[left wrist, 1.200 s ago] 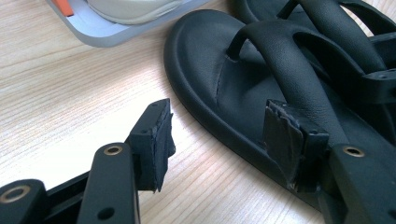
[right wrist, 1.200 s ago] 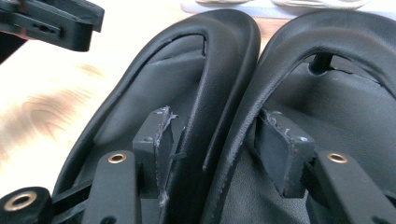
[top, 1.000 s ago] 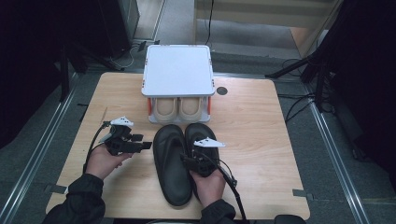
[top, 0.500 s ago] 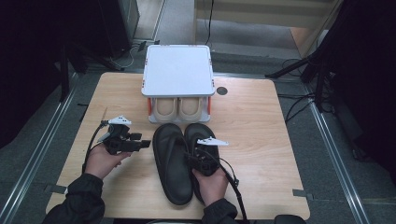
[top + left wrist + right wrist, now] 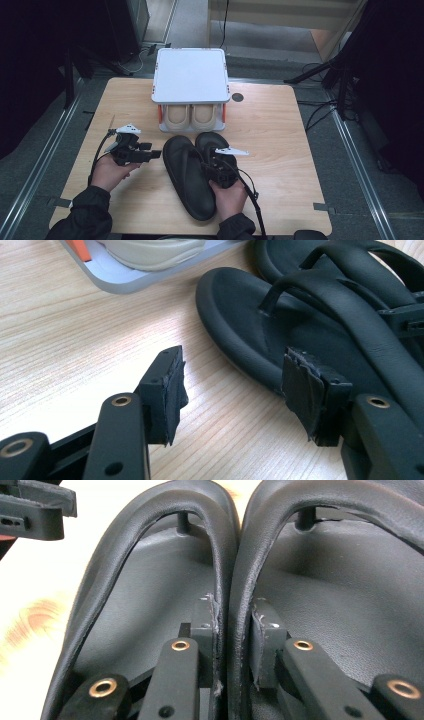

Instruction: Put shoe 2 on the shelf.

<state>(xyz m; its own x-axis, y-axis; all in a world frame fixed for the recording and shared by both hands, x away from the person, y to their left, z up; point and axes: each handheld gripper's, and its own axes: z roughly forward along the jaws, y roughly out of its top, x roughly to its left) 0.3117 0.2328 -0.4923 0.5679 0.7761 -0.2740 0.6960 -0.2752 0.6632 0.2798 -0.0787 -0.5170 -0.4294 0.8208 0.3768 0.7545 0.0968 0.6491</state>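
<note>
Two sandals [image 5: 192, 175] lie side by side on the table [image 5: 280, 135], before the shoe rack [image 5: 191, 85].

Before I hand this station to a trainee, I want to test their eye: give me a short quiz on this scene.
1. True or false: the left gripper has its fingers clamped on a sandal.
2. What are the right gripper fingers squeezing? A) the inner straps of both black sandals B) a beige shoe C) the cable
3. What sits in the white rack behind the sandals?

Key:
1. False: its fingers stand open over the table, beside one sandal.
2. A: the fingers have just been closing, with both straps between them.
3. A pair of beige shoes.
</note>
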